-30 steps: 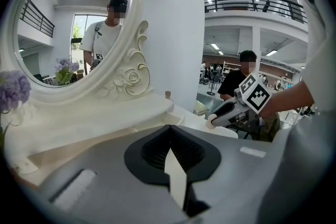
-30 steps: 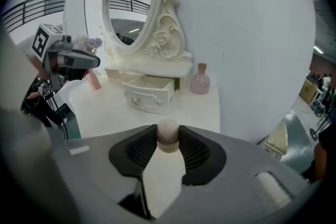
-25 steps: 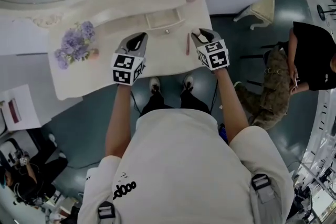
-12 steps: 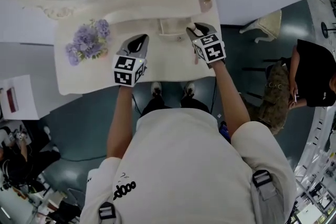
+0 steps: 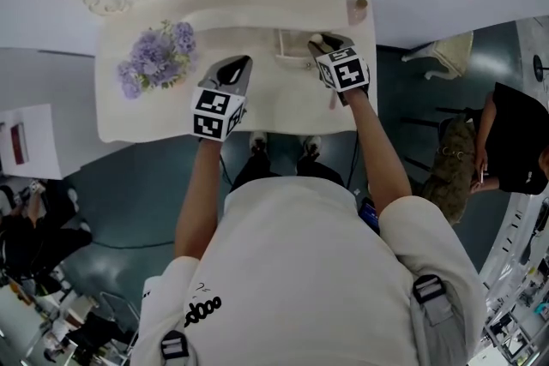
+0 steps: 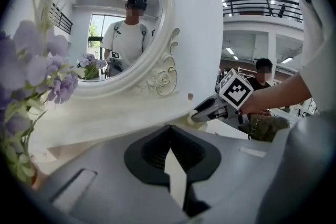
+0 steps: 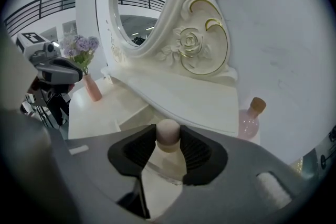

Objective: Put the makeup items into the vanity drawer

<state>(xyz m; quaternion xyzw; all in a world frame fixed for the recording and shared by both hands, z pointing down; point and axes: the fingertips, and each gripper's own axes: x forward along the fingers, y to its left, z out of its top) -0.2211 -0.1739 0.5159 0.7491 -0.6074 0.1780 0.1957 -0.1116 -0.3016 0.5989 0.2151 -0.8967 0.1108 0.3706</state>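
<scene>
The right gripper [image 7: 168,150] has just been opening, with a small bottle [image 7: 168,135] between its jaws. The pads look to touch the round cap on both sides. It hangs by the open drawer [image 5: 290,47] at the bench's back edge. The bottle looks light, rigid, smooth and probably breakable, so it is best pinched at the cap or neck. The left gripper [image 6: 170,139] is closed and empty.

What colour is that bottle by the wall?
The bottle is pale pink, tan cap; clearest in right gripper view.
</scene>
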